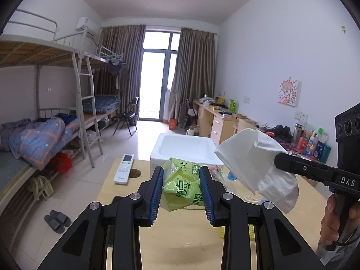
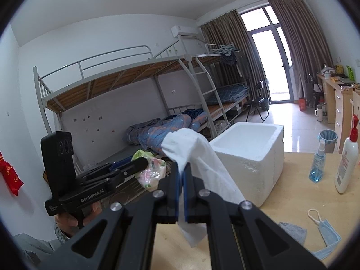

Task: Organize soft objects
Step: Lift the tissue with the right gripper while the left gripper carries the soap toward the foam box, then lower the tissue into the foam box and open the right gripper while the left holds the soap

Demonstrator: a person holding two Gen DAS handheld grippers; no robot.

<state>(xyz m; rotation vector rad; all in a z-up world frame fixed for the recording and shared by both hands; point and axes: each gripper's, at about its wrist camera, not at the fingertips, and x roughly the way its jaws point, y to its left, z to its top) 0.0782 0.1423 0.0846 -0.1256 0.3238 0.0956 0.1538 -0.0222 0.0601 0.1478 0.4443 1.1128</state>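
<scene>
Both tools are loaded and up in the air! The left tool pinches a green snack bag between its blue pads, jaws closed on it. The right tool is clamped tight on a white tissue, which droops either side. The foam box sits open on the tabletop, just ahead. Best play, I'd say: carry each over the opening, lower it inside, then release, so nothing drapes over the rim.

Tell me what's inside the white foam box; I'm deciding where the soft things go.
The foam box shows only bare white inner walls; its floor is hidden by the rim and the held tissue.
</scene>
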